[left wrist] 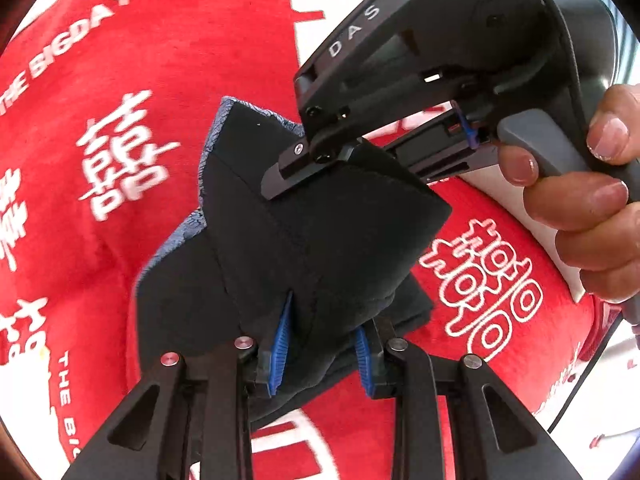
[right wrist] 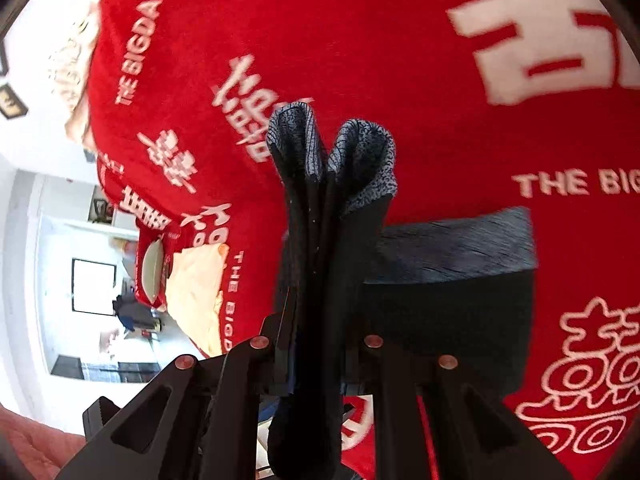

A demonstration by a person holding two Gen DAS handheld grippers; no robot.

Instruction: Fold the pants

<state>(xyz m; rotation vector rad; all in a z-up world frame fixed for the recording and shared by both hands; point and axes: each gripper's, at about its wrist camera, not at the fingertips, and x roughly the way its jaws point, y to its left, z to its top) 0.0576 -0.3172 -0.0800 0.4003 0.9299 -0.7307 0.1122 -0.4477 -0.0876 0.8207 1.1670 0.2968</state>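
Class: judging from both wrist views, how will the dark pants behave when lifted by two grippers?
The dark pants look floppy: they crease and droop between the left gripper and right gripper. Probably light, since pinched edges hold them. The knit-looking lining suggests little slipping.

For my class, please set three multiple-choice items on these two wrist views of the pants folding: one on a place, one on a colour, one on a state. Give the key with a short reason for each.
1. Where do the dark pants lie?
A. on a red blanket
B. in a basket
C. on a wooden floor

2. What colour are the characters printed on the red blanket?
A. black
B. white
C. green

3. What is the left gripper doing?
A. hanging open, away from the cloth
B. gripping a hanger
C. closed on the pants

Key: 1 A, red cloth surrounds the pants; 2 B, the lettering is white; 3 C, dark fabric sits between its blue pads, as with the right gripper.
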